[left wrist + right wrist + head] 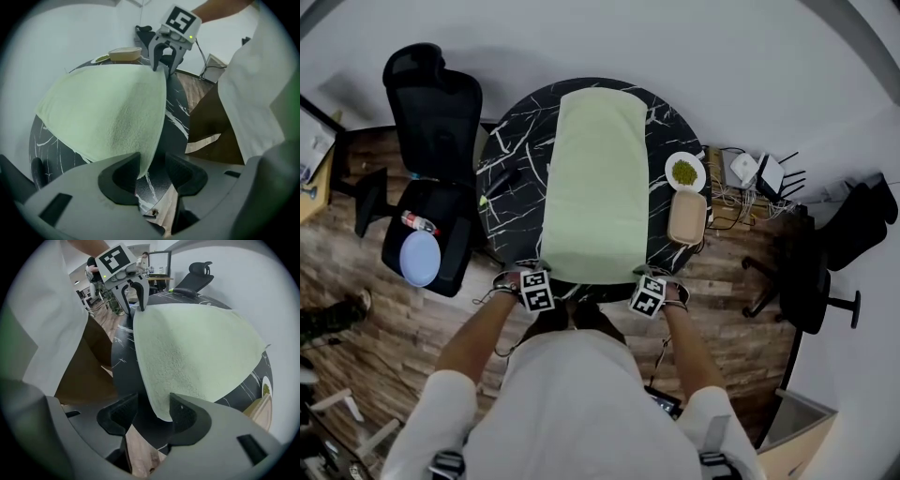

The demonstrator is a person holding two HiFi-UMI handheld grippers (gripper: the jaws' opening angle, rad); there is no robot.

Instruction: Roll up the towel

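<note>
A pale green towel [595,178] lies flat along the round black marble table [511,159], its near edge at the table's front rim. My left gripper [530,281] points down at the towel's near left corner. In the left gripper view that corner [140,154] hangs between the jaws of the left gripper [152,166], against one pad, with a gap to the other. My right gripper [652,286] is at the near right corner. In the right gripper view that corner [161,408] sits between the jaws of the right gripper [153,411], against one pad only.
A white bowl of green bits [684,172] and a tan lidded box [687,217] sit on the table right of the towel. A dark pen-like thing [502,180] lies to its left. A black office chair [431,122] holds a blue disc [419,258]. Cables and a router [759,173] lie at right.
</note>
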